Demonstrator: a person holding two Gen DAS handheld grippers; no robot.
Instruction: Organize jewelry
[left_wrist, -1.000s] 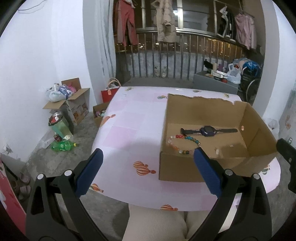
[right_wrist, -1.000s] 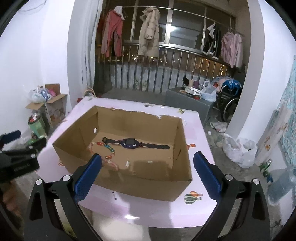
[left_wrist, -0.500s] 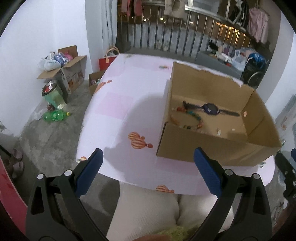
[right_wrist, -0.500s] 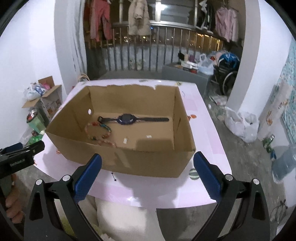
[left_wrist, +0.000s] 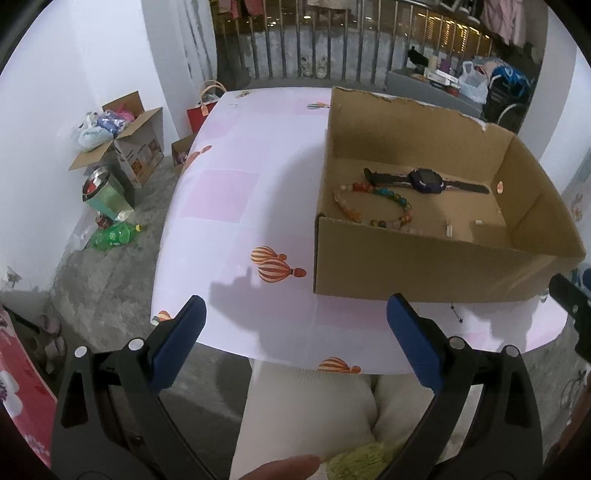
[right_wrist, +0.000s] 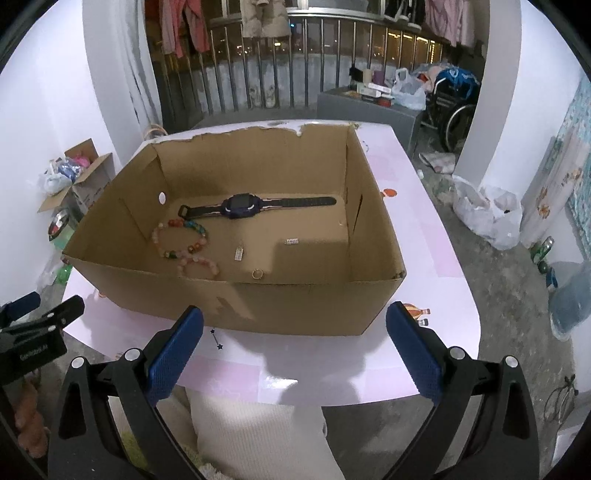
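An open cardboard box (right_wrist: 303, 306) (left_wrist: 424, 269) stands on the pink table (left_wrist: 240, 206). Inside lie a dark watch (right_wrist: 243, 205) (left_wrist: 424, 180), a colourful bead bracelet (right_wrist: 184, 240) (left_wrist: 376, 205), a pink bead bracelet (right_wrist: 201, 266), a small ring (right_wrist: 257, 273) and two small silver clips (right_wrist: 239, 254). A thin dark star earring (right_wrist: 216, 338) lies on the table in front of the box. My left gripper (left_wrist: 295, 343) is open and empty, above the table's near edge, left of the box. My right gripper (right_wrist: 293, 347) is open and empty, before the box's front wall.
The left gripper's body shows at the left edge of the right wrist view (right_wrist: 33, 332). On the floor to the left are a cardboard box (left_wrist: 125, 144), a green bottle (left_wrist: 114, 234) and a metal cup (left_wrist: 105, 192). A railing (right_wrist: 295, 66) and a wheelchair (right_wrist: 454, 110) stand behind.
Both grippers have risen and pulled back toward me, so both views look more steeply down into the box. The jaws stay open. Nothing in the box moved.
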